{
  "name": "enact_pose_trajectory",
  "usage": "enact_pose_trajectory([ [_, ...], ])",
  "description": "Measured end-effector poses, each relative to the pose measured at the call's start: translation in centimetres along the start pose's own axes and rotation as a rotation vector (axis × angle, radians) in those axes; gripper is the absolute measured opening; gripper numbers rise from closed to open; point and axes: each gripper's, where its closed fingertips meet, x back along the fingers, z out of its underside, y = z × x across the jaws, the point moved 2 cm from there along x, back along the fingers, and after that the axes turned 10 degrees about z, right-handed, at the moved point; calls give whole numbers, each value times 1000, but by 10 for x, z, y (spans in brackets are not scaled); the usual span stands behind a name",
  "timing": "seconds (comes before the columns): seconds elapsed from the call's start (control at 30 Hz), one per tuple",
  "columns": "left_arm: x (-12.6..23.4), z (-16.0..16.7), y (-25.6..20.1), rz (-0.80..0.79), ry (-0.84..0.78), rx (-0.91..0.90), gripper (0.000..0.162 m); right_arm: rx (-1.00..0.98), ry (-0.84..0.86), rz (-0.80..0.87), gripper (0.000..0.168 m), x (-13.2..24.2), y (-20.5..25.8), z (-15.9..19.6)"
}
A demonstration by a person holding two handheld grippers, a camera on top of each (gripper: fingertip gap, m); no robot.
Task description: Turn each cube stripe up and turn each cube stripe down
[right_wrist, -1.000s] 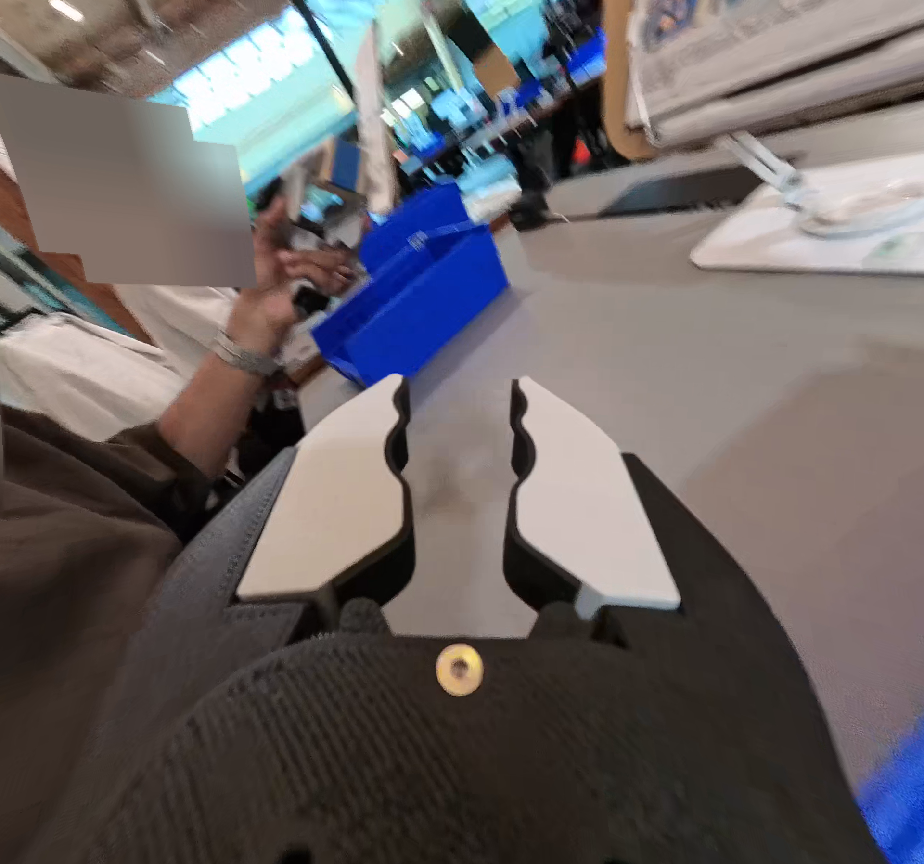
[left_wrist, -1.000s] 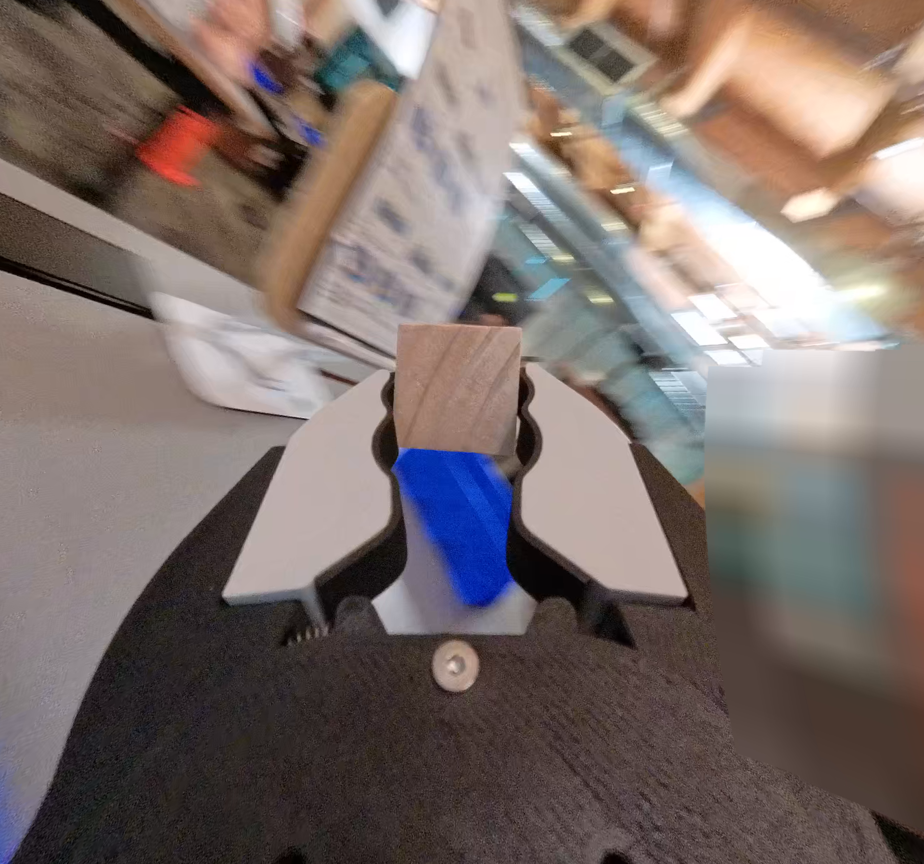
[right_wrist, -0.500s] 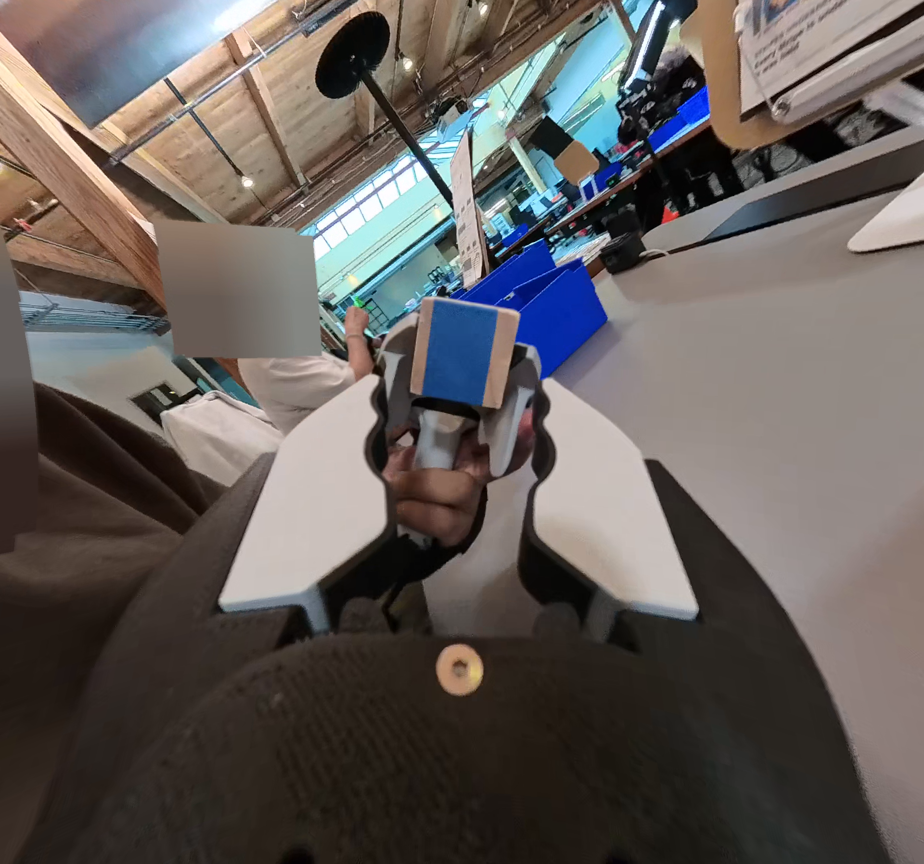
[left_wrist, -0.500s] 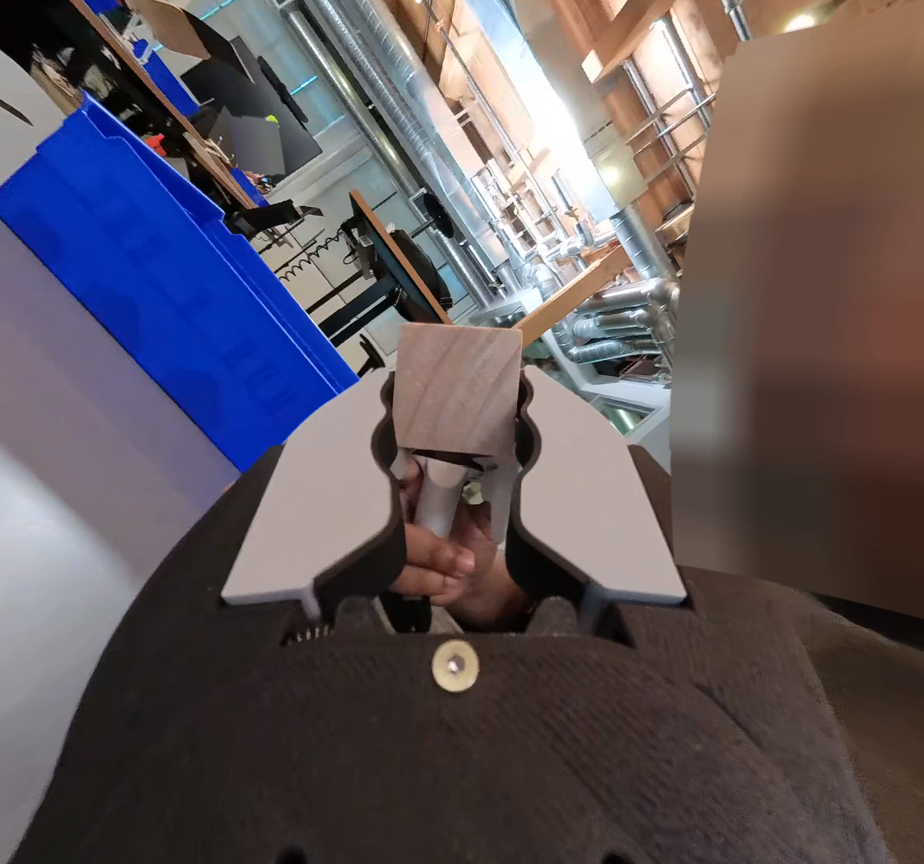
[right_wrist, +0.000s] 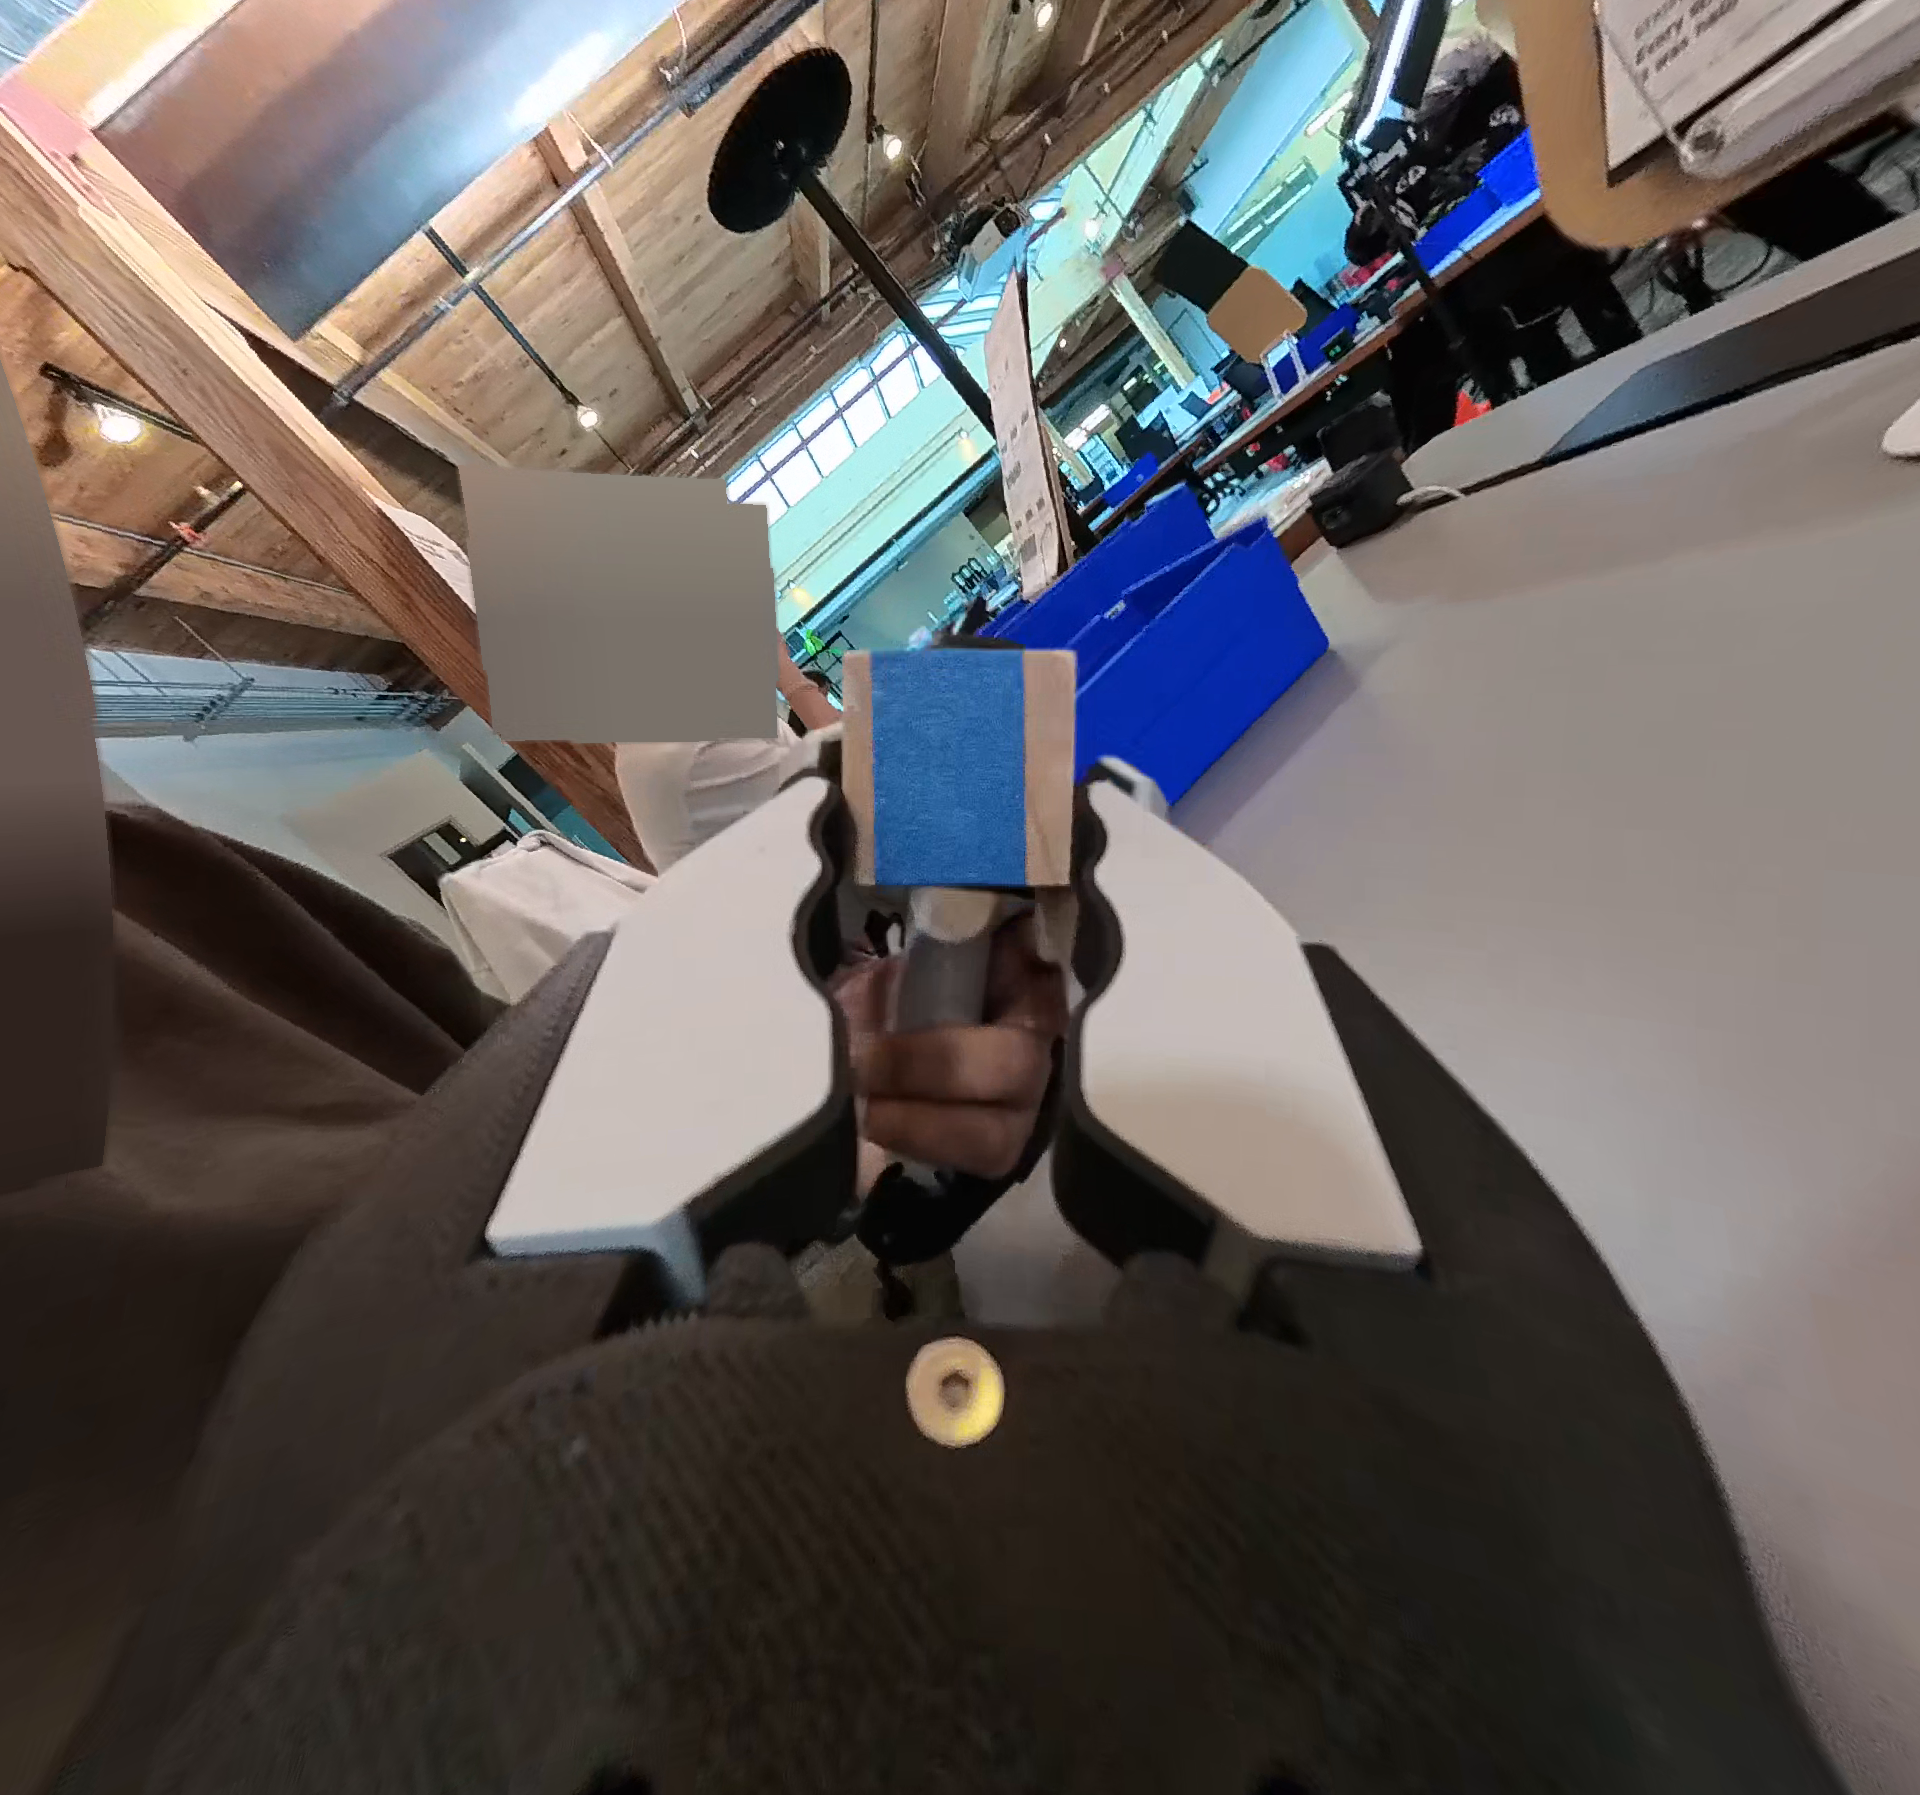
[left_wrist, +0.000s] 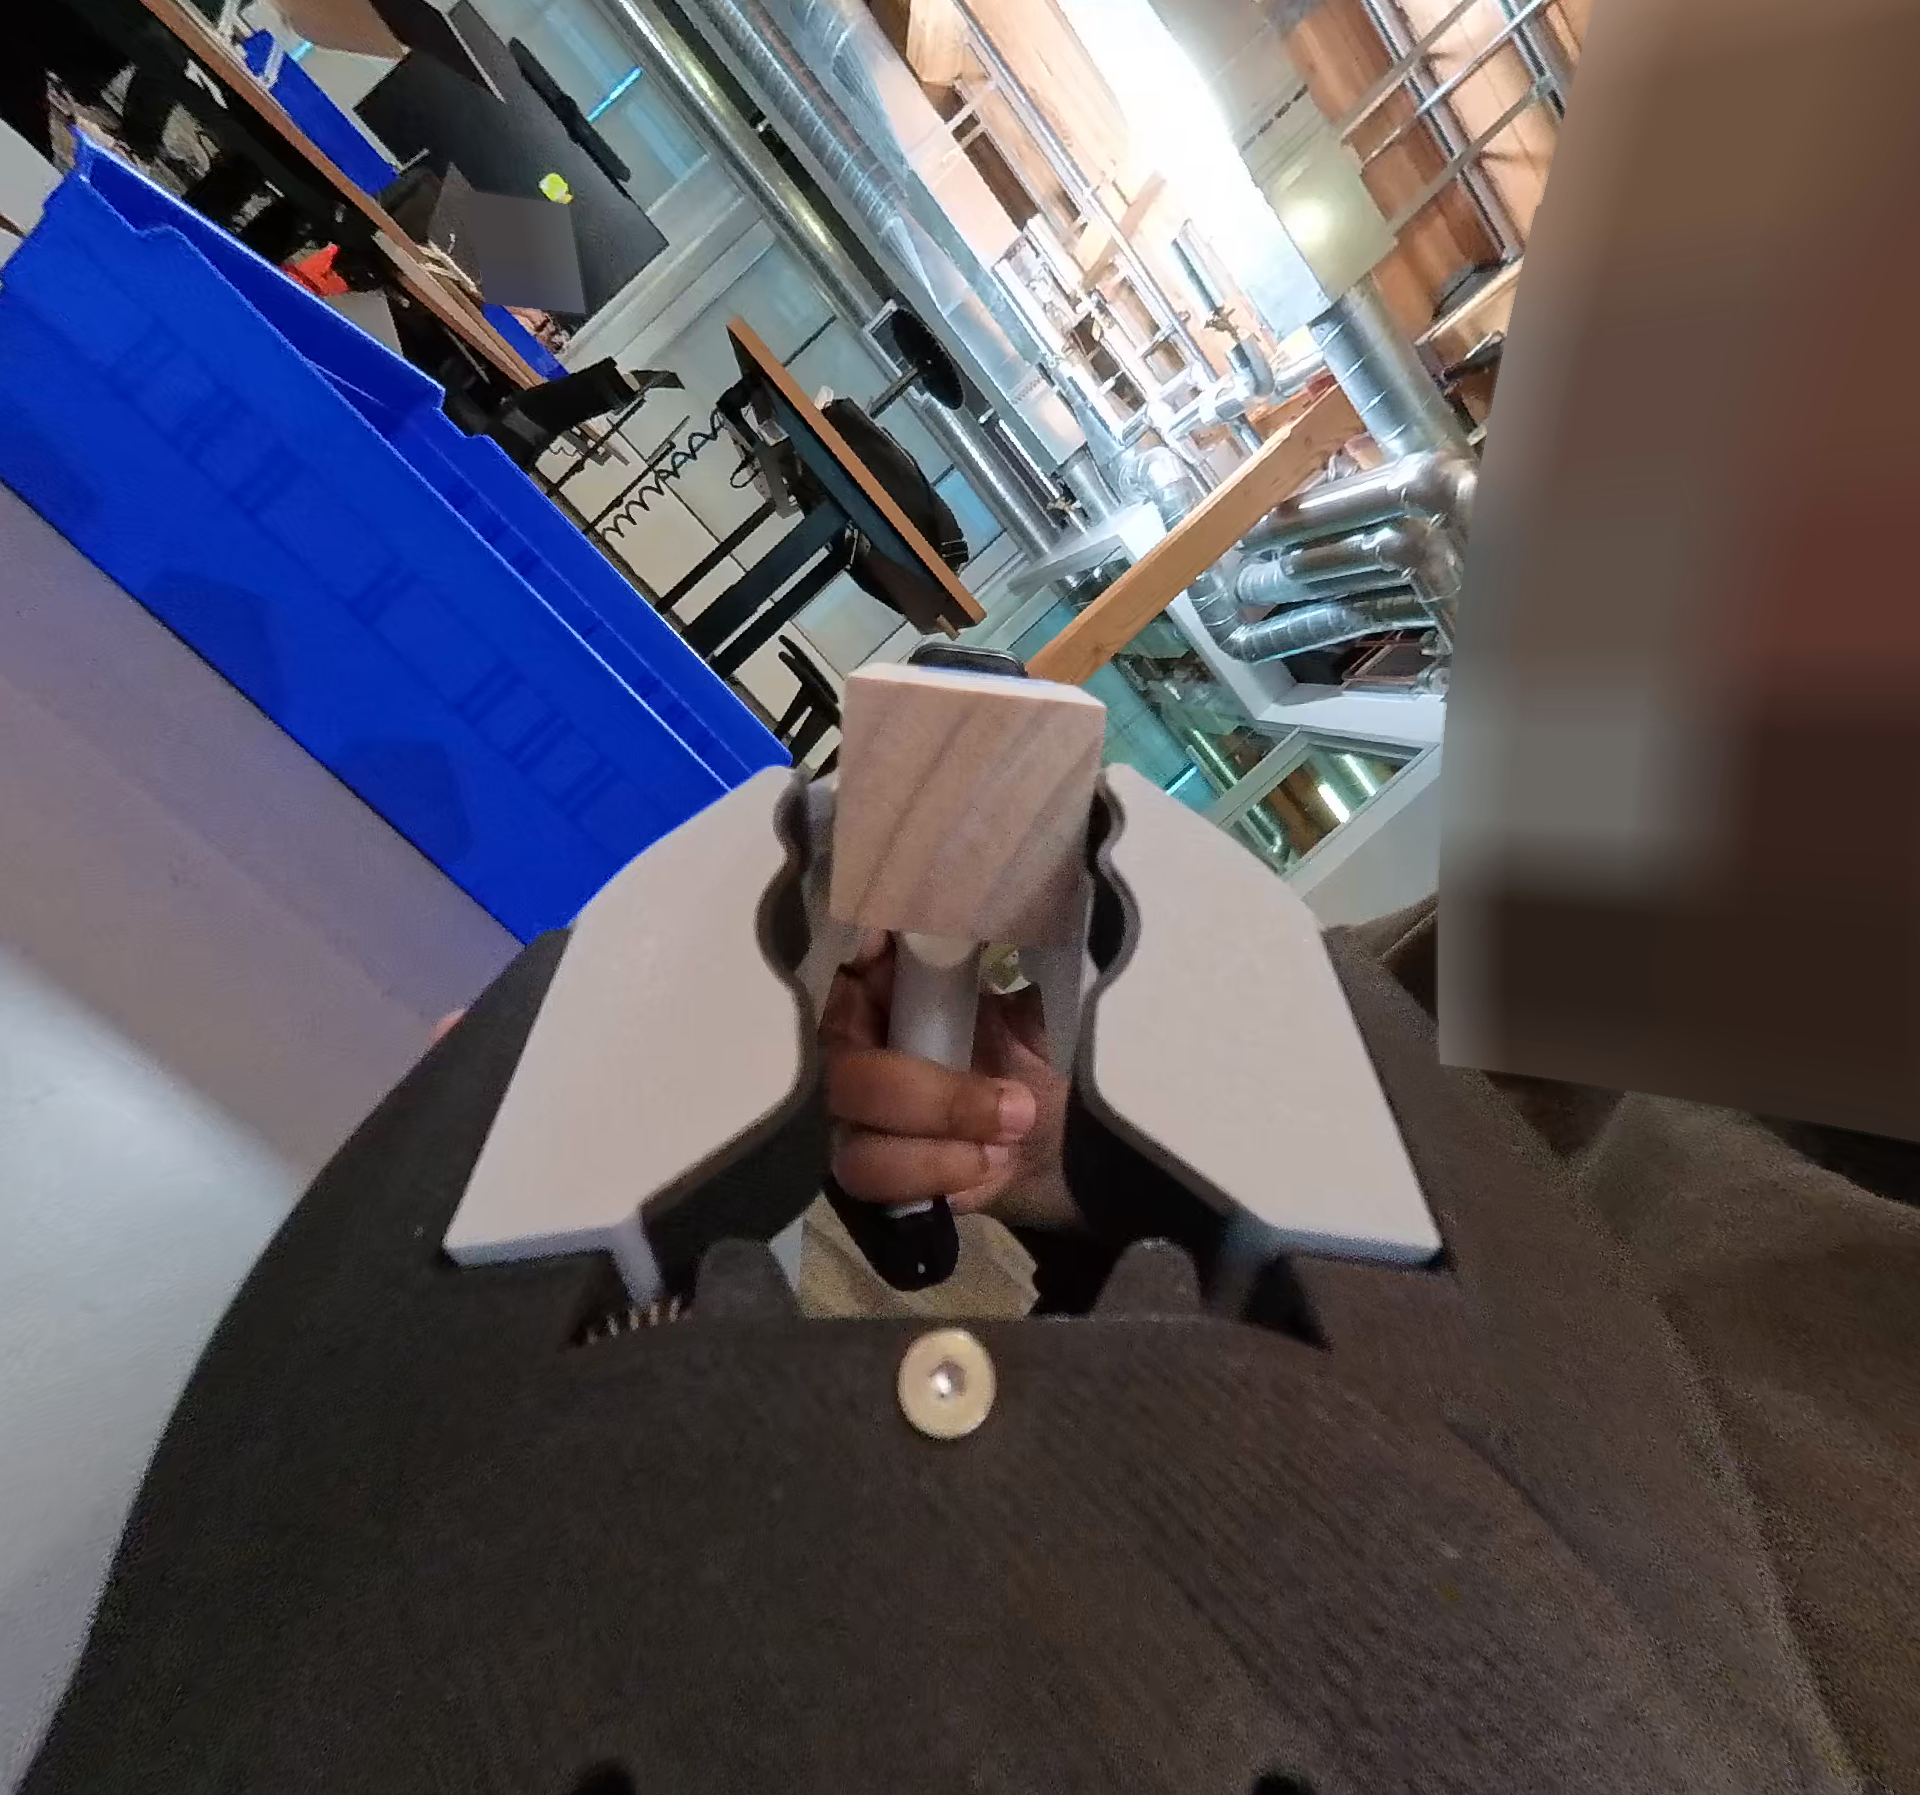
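Note:
A wooden cube [left_wrist: 966, 810] is held in the air between my two grippers, which face each other. The left wrist view shows its bare wood face. The right wrist view shows the face of the cube [right_wrist: 1047, 769] with a wide blue stripe [right_wrist: 948, 769] running top to bottom. My right gripper [right_wrist: 956, 789] is shut on the cube's sides. My left gripper [left_wrist: 945, 810] stands around the cube with a thin gap at each side, slightly open. A hand [left_wrist: 925, 1122] on the right gripper's handle shows under the cube.
A blue bin [left_wrist: 312, 550] stands on the grey table [left_wrist: 125, 914] and also shows in the right wrist view [right_wrist: 1174, 644]. The grey table [right_wrist: 1558, 810] stretches to the right. A brown garment [right_wrist: 208, 1018] fills the left. A board with papers [right_wrist: 1714, 31] stands at the far right.
The right gripper swung up from the table, met the cube and closed on its sides. The left gripper, which held the cube, has loosened slightly. The cube now sits a little tilted.

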Motion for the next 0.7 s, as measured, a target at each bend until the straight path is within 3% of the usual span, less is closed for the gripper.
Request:
enact_pose_trajectory([
  [0.1, 4, -8, -3, -5, -58, 32, 69, 35, -49, 0, 42, 11, 7, -26],
  [0.2, 8, -13, -5, -25, -76, 11, 70, 161, -120, 87, 42, 28, 7, -70],
  [0.3, 7, -9, -6, -20, -50, 16, 70, 319, -138, 299, 42, 47, -15, -121],
  [0.4, 2, 1, -5, -7, -20, 63, 71, 468, -45, 663, 43, 73, -75, -160],
  [0.53, -11, 26, -10, 18, 105, 89, 79, 636, 367, 1309, 43, 136, -203, -164],
  [0.6, -17, 40, -15, 15, 191, 50, 81, 577, 471, 1398, 42, 152, -238, -153],
  [0.7, -19, 55, -17, -7, 300, -35, 82, 407, 509, 1385, 43, 158, -259, -136],
])
